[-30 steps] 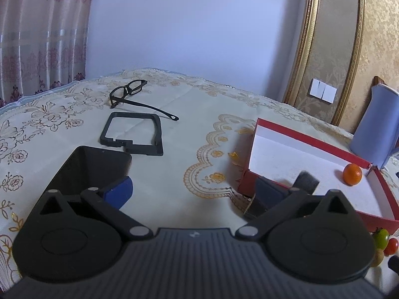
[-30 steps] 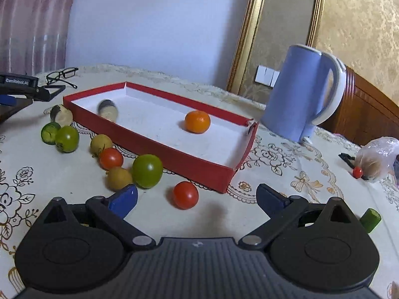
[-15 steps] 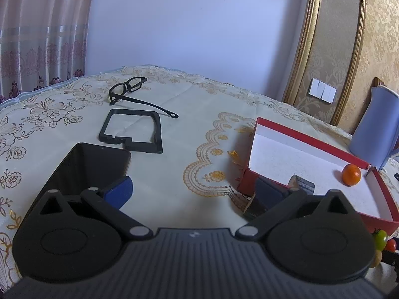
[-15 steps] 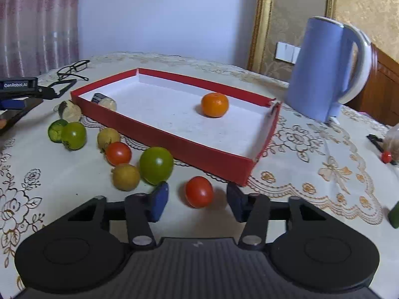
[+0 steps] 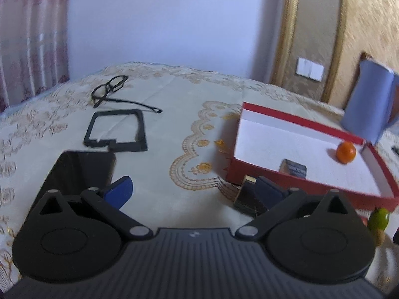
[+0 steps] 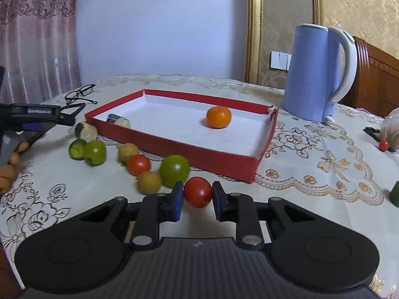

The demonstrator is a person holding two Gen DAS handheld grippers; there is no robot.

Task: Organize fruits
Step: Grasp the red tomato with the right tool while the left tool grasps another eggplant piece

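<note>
My right gripper (image 6: 197, 193) is shut on a red tomato (image 6: 197, 191) just in front of the red tray (image 6: 174, 147). The tray holds an orange (image 6: 218, 116) and a small dark-and-pale piece (image 6: 118, 120). Outside its front wall lie a big green fruit (image 6: 174, 170), a red tomato (image 6: 138, 164), two yellowish fruits (image 6: 149, 182), a green fruit (image 6: 95, 152) and a cut green piece (image 6: 76, 149). My left gripper (image 5: 192, 189) is open and empty over the cloth, left of the tray (image 5: 251, 174); the orange (image 5: 346, 151) shows there too.
A blue kettle (image 6: 319, 72) stands behind the tray's right end. Glasses (image 5: 109, 89), a black frame (image 5: 116, 129) and a dark phone (image 5: 79, 172) lie at the left. A plastic bag (image 6: 391, 127) and small red fruit (image 6: 383, 145) lie far right.
My right gripper moved forward to the red tomato and closed on it. The left gripper shifted slightly, staying open.
</note>
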